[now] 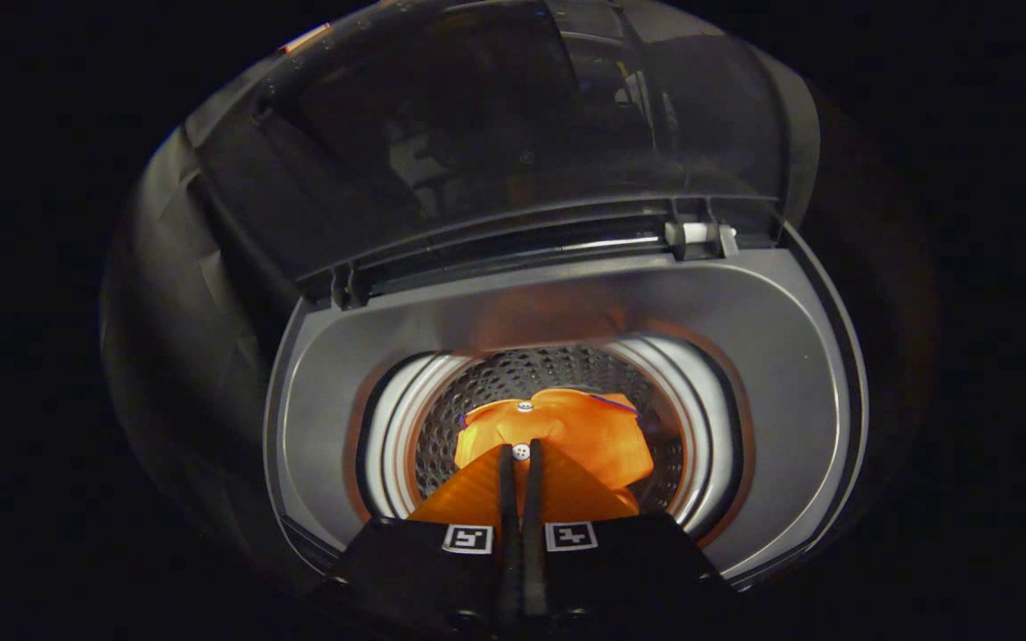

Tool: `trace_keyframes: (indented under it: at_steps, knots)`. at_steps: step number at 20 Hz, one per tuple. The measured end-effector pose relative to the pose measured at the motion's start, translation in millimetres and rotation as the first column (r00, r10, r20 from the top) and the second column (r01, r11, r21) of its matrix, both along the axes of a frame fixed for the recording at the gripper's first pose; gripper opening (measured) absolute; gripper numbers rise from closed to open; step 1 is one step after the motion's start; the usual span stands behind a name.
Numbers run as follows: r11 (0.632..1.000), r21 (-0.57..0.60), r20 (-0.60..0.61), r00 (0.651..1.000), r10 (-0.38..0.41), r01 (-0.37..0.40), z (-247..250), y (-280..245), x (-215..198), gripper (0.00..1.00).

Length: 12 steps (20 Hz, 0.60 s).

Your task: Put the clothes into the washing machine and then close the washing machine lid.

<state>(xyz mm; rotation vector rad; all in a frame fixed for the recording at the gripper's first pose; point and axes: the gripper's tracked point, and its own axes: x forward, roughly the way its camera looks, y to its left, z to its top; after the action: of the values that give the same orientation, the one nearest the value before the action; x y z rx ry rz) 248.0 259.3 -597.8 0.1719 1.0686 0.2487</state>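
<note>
An orange garment (598,436) with small white buttons hangs down inside the perforated steel drum (486,385) of a top-loading washing machine (771,356). My gripper (520,450) reaches over the drum mouth, its fingers pressed together on a fold of the garment, with one button right at the tips. The rest of the cloth spreads out just beyond the fingers, low in the drum. The machine's dark see-through lid (495,133) stands raised behind the opening, hinged along the back edge.
A grey plastic collar (335,392) rings the drum mouth, with a white inner ring (388,427) below it. A white hinge piece (698,233) sits at the lid's back right. Dark booth wall surrounds the machine.
</note>
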Motion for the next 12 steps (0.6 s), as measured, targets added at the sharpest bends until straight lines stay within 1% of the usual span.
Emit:
trace_keyframes:
  at_steps: [10, 12]
  knots:
    - [0.997, -0.073, -0.027, 1.000, -0.007, 0.005, -19.1, -5.0, -2.2, 0.08]
    - [0.997, -0.070, -0.030, 0.999, -0.011, 0.008, -21.5, -3.3, -3.7, 0.11]
